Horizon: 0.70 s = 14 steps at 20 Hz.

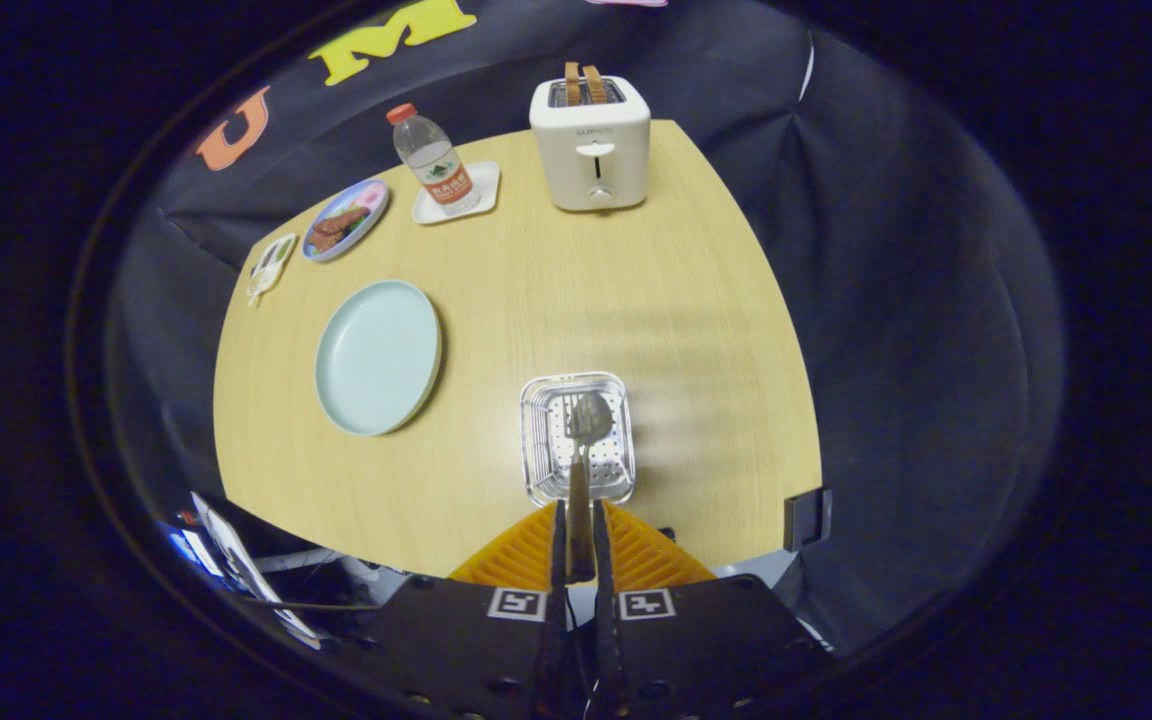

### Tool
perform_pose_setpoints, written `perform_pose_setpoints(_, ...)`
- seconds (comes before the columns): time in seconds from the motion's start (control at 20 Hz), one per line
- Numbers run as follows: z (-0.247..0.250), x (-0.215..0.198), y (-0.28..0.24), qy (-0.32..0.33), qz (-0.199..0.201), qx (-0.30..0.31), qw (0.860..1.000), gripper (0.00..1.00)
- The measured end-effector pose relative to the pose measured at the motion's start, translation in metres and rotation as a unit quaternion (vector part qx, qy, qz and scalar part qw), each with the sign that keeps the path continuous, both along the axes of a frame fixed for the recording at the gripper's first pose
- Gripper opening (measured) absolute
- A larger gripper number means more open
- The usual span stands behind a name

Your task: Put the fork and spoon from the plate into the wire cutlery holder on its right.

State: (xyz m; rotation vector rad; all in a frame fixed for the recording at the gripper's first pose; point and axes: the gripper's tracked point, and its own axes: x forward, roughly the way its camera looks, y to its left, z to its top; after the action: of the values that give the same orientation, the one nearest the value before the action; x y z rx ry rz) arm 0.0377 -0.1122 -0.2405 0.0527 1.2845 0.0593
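gripper [581, 545] clamped on spoon [586, 440] handle, bowl pointing ahead over wire holder [577, 436]

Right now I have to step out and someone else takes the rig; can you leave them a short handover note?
Claw: shut on the spoon, gripped by its handle, bowl end over the wire cutlery holder.
Fork: seems to stand in the holder already.
Plate: bare, left of the holder.
Done: fork in, spoon lifted off the plate.
Left: lower the spoon into the holder, open the claw, pull back.
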Motion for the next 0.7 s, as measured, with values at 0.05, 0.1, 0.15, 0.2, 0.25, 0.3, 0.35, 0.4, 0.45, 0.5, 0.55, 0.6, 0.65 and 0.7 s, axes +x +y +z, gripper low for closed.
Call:
perform_pose_setpoints(0.05, 0.003, 0.002, 0.001, -0.007, 0.004, -0.005, 1.0, 0.17)
perform_pose_setpoints(0.1, 0.004, 0.003, 0.003, -0.014, 0.008, -0.01, 1.0, 0.22)
perform_pose_setpoints(0.15, 0.008, 0.006, 0.01, -0.024, 0.016, -0.004, 1.0, 0.22)
perform_pose_setpoints(0.2, 0.013, 0.007, 0.016, -0.034, 0.025, -0.005, 0.999, 0.3)
perform_pose_setpoints(0.25, 0.015, 0.008, 0.02, -0.047, 0.032, -0.009, 0.998, 0.37)
perform_pose_setpoints(0.3, 0.019, 0.009, 0.026, -0.06, 0.04, -0.012, 0.997, 0.42)
perform_pose_setpoints(0.35, 0.023, 0.008, 0.033, -0.074, 0.047, -0.014, 0.996, 0.48)
perform_pose_setpoints(0.4, 0.027, 0.008, 0.042, -0.087, 0.055, -0.013, 0.995, 0.53)
perform_pose_setpoints(0.45, 0.03, 0.007, 0.051, -0.1, 0.062, -0.01, 0.993, 0.58)
perform_pose_setpoints(0.5, 0.034, 0.006, 0.06, -0.115, 0.068, -0.011, 0.991, 0.65)
perform_pose_setpoints(0.55, 0.038, 0.006, 0.067, -0.131, 0.071, -0.012, 0.989, 0.72)
perform_pose_setpoints(0.6, 0.043, 0.006, 0.075, -0.147, 0.073, -0.013, 0.986, 0.79)
perform_pose_setpoints(0.65, 0.048, 0.003, 0.084, -0.161, 0.072, -0.01, 0.984, 0.81)
perform_pose_setpoints(0.7, 0.055, 0.001, 0.093, -0.173, 0.069, -0.004, 0.983, 0.85)
